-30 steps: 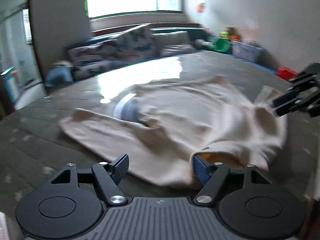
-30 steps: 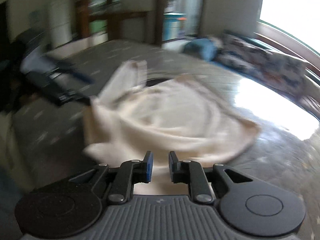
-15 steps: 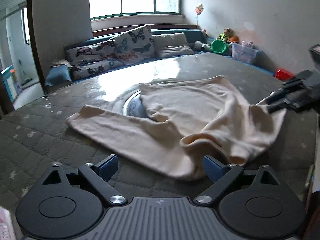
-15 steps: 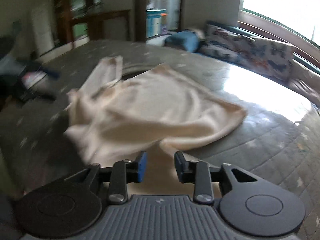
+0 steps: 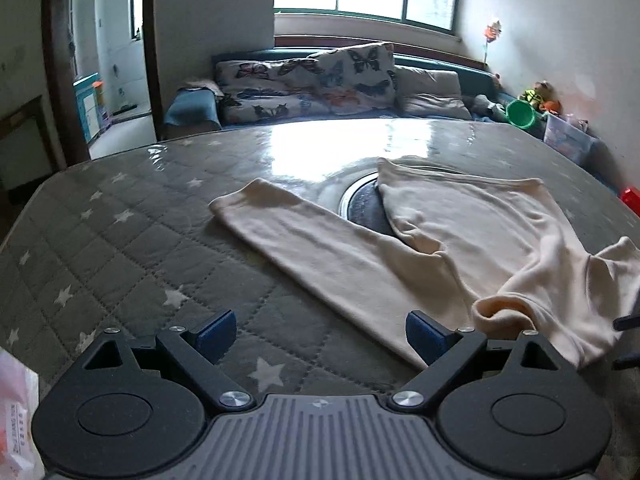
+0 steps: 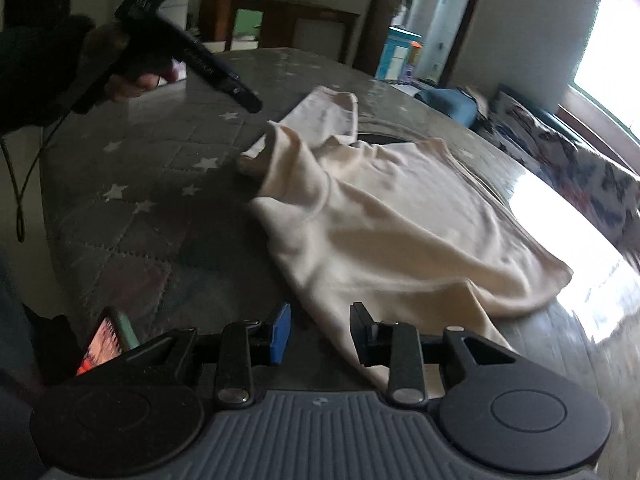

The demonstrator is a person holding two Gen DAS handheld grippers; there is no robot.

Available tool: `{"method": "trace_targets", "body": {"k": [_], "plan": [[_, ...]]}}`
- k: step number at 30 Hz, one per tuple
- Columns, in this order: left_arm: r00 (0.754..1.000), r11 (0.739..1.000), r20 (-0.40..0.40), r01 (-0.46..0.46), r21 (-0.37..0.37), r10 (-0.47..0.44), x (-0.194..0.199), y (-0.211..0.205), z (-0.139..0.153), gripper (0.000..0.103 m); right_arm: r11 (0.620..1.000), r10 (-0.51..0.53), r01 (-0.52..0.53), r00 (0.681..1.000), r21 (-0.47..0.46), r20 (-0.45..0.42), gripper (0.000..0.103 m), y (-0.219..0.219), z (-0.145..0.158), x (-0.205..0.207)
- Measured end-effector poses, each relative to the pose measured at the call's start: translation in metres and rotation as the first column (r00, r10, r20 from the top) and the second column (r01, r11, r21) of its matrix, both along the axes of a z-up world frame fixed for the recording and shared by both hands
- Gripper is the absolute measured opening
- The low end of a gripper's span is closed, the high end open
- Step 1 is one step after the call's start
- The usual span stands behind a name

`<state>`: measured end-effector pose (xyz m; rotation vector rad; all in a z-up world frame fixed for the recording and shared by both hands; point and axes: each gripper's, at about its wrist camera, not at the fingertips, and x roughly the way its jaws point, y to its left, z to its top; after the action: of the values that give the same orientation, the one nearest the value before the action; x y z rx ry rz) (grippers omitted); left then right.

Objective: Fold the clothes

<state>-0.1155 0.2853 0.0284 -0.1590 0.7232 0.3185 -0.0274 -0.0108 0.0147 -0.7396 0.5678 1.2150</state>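
Observation:
A cream long-sleeved top lies spread on the grey quilted table cover, one sleeve stretched out to the left. My left gripper hovers over the bare cover at the near edge, open wide, with the garment's hem just beside its right finger. My right gripper sits low at the other side of the top. Its jaws are closing a little, and a cloth edge lies loosely between them by the right finger. A hand holds the left gripper above the far sleeve.
A round dark inset in the table shows beside the top. A sofa with butterfly cushions stands beyond the table, with a green bucket and a toy box to its right. A phone lies near the right gripper.
The left jaws spread wide and let go of the hem, and that gripper swung left. The right jaws parted slightly and that gripper sank toward the cloth. The top settled flat.

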Motion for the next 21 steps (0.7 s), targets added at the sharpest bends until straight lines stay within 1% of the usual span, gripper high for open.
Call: {"method": "trace_targets", "body": {"k": [1,2,4,7,10,12,14,15,16,18,20,21], "plan": [[1.0,1.0,0.001,0.0,0.003,0.0,-0.002,0.0,0.001,0.094,1.0,0.006,-0.006,1.0,-0.008,0.002,0.018,0.006,-0.003,0.001],[1.0,1.0,0.003,0.0,0.007,0.0,-0.003,0.0,0.001,0.094,1.0,0.011,-0.011,1.0,-0.014,-0.005,0.012,0.008,-0.005,0.002],[1.0,1.0,0.006,-0.003,0.014,0.003,-0.006,0.0,0.003,0.094,1.0,0.019,-0.019,1.0,-0.024,-0.025,0.006,0.01,-0.005,0.004],[1.0,1.0,0.006,-0.017,0.021,0.017,-0.005,0.005,0.005,0.094,0.997,0.05,-0.052,0.998,-0.062,-0.034,0.005,-0.003,-0.002,0.0],[1.0,0.999,0.007,-0.03,0.025,0.03,0.002,0.011,0.006,0.094,0.99,0.068,-0.071,0.997,-0.124,-0.034,0.005,-0.021,0.003,-0.004],[0.999,0.999,0.009,-0.038,0.027,0.038,0.008,0.015,0.007,0.094,0.981,0.066,-0.072,0.997,-0.182,-0.04,0.005,-0.034,0.005,-0.004],[0.999,0.999,0.011,-0.044,0.028,0.044,0.018,0.019,0.007,0.094,0.978,0.046,-0.057,0.997,-0.199,-0.057,0.006,-0.044,0.007,-0.001],[0.999,0.998,0.009,-0.051,0.035,0.051,0.023,0.021,0.007,0.094,0.98,0.028,-0.043,0.996,-0.193,-0.079,0.006,-0.049,0.011,0.002],[0.998,0.997,0.008,-0.062,0.046,0.062,0.029,0.023,0.006,0.094,0.983,0.006,-0.026,0.994,-0.183,-0.108,0.009,-0.053,0.014,0.007],[0.996,0.995,0.007,-0.092,0.05,0.092,0.041,0.029,0.003,0.093,0.989,-0.046,0.026,0.989,-0.144,-0.138,0.012,-0.061,0.024,0.016],[0.993,0.992,0.01,-0.121,0.048,0.12,0.054,0.037,-0.002,0.093,0.99,-0.129,0.117,0.978,-0.083,-0.165,0.014,-0.072,0.034,0.032],[0.991,0.989,0.009,-0.136,0.051,0.136,0.06,0.04,-0.004,0.092,0.984,-0.176,0.168,0.969,-0.059,-0.173,0.016,-0.076,0.037,0.04]]}}
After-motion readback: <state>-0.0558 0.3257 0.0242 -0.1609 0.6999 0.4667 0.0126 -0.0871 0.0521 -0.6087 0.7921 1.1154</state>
